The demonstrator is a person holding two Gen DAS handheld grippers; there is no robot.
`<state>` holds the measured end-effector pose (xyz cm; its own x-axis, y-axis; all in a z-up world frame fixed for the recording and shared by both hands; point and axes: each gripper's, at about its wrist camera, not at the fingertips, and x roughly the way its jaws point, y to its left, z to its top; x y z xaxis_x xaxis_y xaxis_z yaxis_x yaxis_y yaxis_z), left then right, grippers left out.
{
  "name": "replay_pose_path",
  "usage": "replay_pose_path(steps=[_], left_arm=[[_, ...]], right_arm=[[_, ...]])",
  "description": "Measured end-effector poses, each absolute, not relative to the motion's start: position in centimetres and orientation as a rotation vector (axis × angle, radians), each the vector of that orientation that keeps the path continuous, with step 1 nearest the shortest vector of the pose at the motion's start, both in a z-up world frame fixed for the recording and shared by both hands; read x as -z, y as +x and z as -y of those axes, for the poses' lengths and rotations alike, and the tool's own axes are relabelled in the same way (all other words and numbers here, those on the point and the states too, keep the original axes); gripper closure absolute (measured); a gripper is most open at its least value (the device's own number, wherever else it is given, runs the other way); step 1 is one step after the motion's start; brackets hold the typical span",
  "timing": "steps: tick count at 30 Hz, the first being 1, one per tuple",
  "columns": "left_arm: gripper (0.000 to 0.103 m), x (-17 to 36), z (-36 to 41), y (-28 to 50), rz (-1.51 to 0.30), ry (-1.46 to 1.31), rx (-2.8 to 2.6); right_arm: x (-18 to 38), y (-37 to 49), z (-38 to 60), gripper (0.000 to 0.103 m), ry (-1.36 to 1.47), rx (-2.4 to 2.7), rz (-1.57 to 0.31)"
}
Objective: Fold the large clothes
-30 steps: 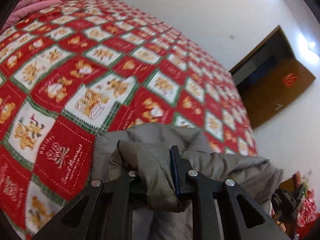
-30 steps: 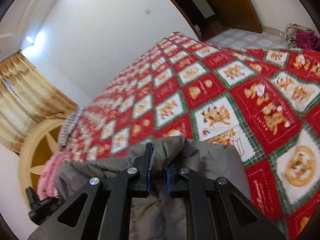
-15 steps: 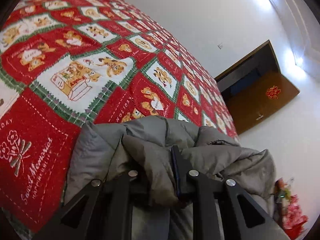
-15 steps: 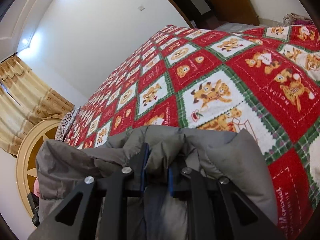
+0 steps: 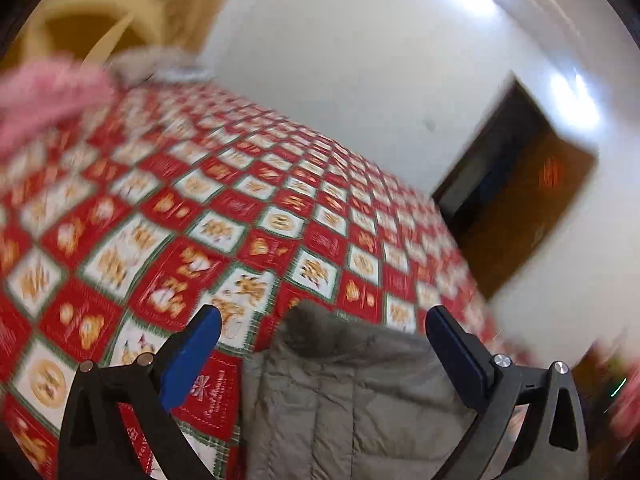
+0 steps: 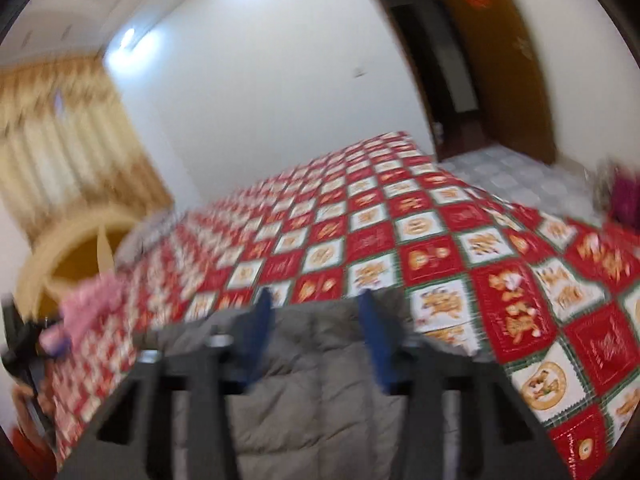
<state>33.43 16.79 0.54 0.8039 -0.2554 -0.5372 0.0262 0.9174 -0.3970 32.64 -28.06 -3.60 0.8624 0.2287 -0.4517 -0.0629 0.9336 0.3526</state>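
Jacket [image 5: 360,392], grey quilted, lies on the bed [image 5: 248,216] w/ red-white checked cover, at 6 o'clock in both views. Left tool [image 5: 322,332] is spread wide, holding nothing; right tool [image 6: 316,312] also apart, fabric just beneath. Looks like one fold is laid down & let go; remaining folds likely still to do, though pics are blurry.

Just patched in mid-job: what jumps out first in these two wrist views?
The red, white and green patchwork bedspread fills most of both views. A grey puffer jacket lies on its near edge, right in front of both cameras. The left gripper and right gripper are both open above the jacket, gripping nothing; a brown door stands open beyond the bed.
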Motion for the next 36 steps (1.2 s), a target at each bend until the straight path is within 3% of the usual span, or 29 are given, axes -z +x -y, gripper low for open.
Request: replay_pose_path(steps=[1,6,9,13,17,28,34,36], left_arm=[[0.001,-0.3,-13.5,33.7,-0.634,-0.296,0.180],[0.001,3.6,-1.3,36.0,-0.662,-0.060,0.256],[0.001,7.0,1.9,38.1,-0.723,-0.016,0.197],[0.001,11.3,1.7,40.1,-0.803,-0.041,0.144],[0.001,13.9,-1.0,41.3,-0.800,-0.176,0.122],[0.001,16.1,0.2,42.9,-0.838,-0.153,0.105],[0.001,16.1,-0.1,42.6,-0.826,-0.176,0.125],[0.001,16.1,0.0,42.6,-0.825,-0.170,0.123]], right_arm=[[3.6,33.4,26.8,0.073,0.317,-0.173,-0.532],[6.5,38.4,21.4,0.073,0.227,-0.150,-0.618],[10.6,41.1,19.7,0.081,0.203,-0.139,-0.708],[14.6,42.3,20.1,0.086,0.233,-0.107,-0.758],[16.2,43.2,20.8,0.101,0.275,-0.082,-0.768],[17.7,44.0,21.4,0.103,0.340,-0.110,-0.809],[14.2,40.1,25.5,0.099,0.368,-0.003,-0.678],[14.7,39.9,27.6,0.100,0.337,0.083,-0.723]])
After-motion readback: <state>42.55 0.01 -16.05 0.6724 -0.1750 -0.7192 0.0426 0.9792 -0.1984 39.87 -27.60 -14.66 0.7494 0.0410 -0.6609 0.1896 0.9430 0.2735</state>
